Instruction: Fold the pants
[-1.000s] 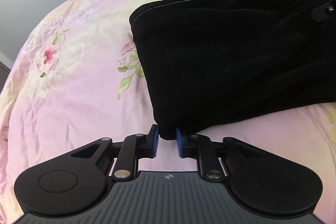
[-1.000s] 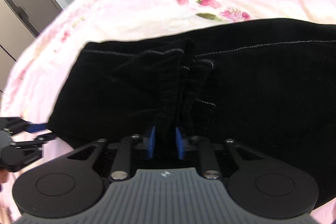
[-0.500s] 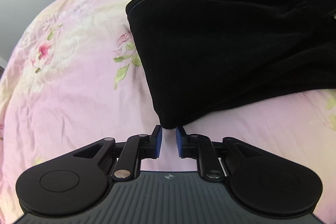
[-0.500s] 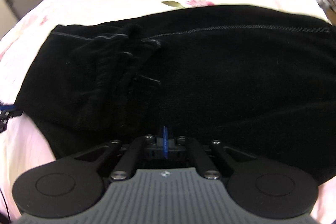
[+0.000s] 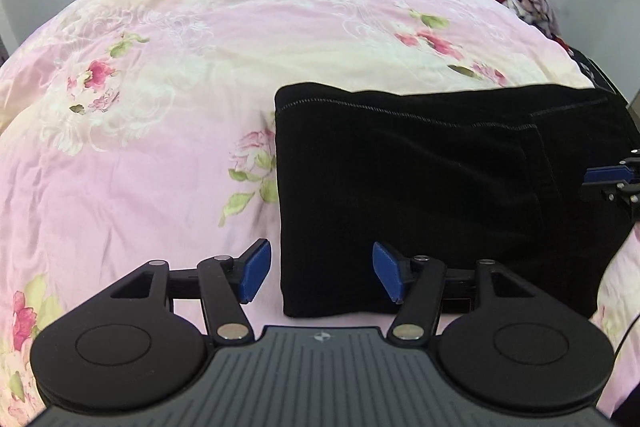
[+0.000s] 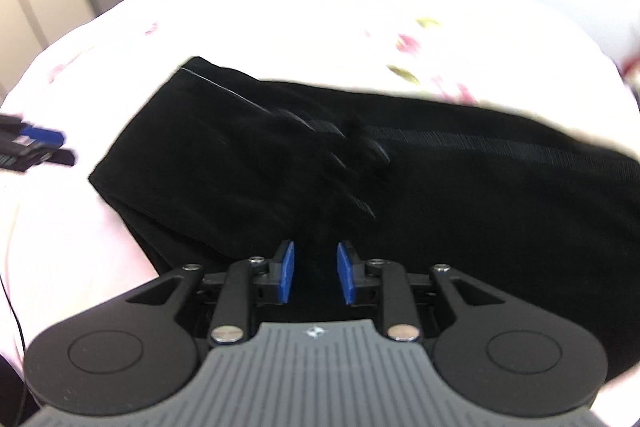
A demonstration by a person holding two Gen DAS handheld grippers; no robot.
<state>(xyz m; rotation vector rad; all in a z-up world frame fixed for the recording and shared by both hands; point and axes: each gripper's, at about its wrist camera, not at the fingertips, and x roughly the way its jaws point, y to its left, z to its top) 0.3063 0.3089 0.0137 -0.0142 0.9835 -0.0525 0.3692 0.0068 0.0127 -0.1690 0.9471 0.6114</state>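
Now that the left gripper [image 5: 318, 277] has just spread its fingers wide, the pants' [image 5: 432, 187] corner lies released between them on the bed [image 5: 160, 147] — folded. Right gripper [image 6: 314, 277], fingers just parting, hovers empty above the cloth — fold apparently finished.

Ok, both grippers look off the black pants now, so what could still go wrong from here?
1. The left gripper, whose jaws have just been opening, straddles the near corner of the pants; pulling away low might drag that folded edge open.
2. The right gripper has just opened a little, with bunched fabric right ahead of its pads; it could snag a layer.
3. The right wrist view is blurred, so alignment is hard to confirm.
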